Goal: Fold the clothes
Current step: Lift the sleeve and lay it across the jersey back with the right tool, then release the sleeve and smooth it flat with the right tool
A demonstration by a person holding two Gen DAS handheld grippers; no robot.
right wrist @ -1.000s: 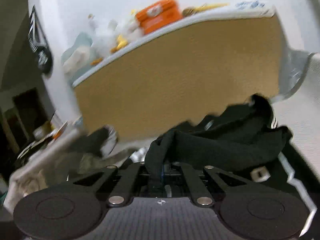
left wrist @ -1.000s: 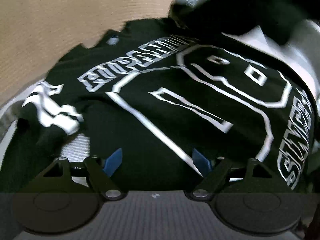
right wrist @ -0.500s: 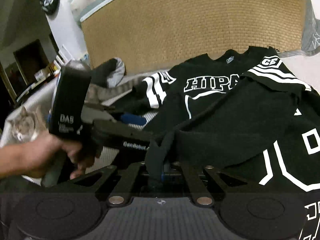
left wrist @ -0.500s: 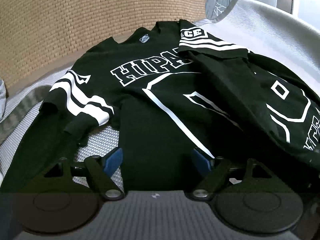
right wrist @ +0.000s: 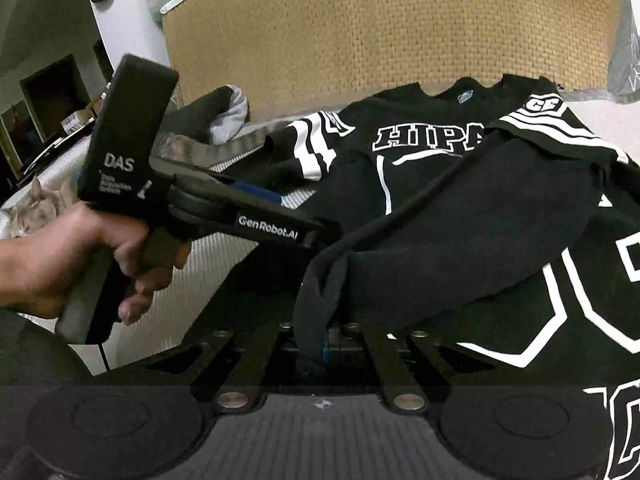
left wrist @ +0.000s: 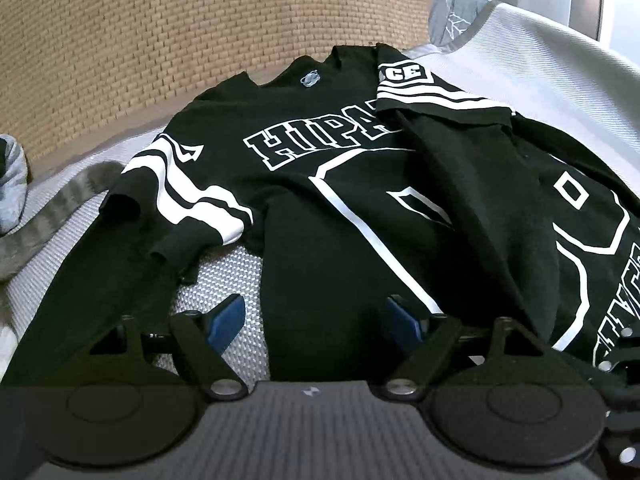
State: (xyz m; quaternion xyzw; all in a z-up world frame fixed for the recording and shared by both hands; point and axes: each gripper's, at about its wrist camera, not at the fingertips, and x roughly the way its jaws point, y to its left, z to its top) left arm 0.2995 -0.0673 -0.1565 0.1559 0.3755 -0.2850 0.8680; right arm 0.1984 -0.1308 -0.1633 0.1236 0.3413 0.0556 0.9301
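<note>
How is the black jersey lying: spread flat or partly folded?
Partly folded: the black jersey has one sleeve drawn across its chest print, cuff held by the right gripper.

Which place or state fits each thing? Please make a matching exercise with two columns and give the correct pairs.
Things:
1. left gripper
2. right gripper
3. woven headboard
4. grey garment

Places or states:
A. behind the black jersey
B. jaws open, nothing clamped
C. at the far left edge of the bed
D. jaws shut on black fabric

Pairs: 1-B, 2-D, 3-A, 4-C
</note>
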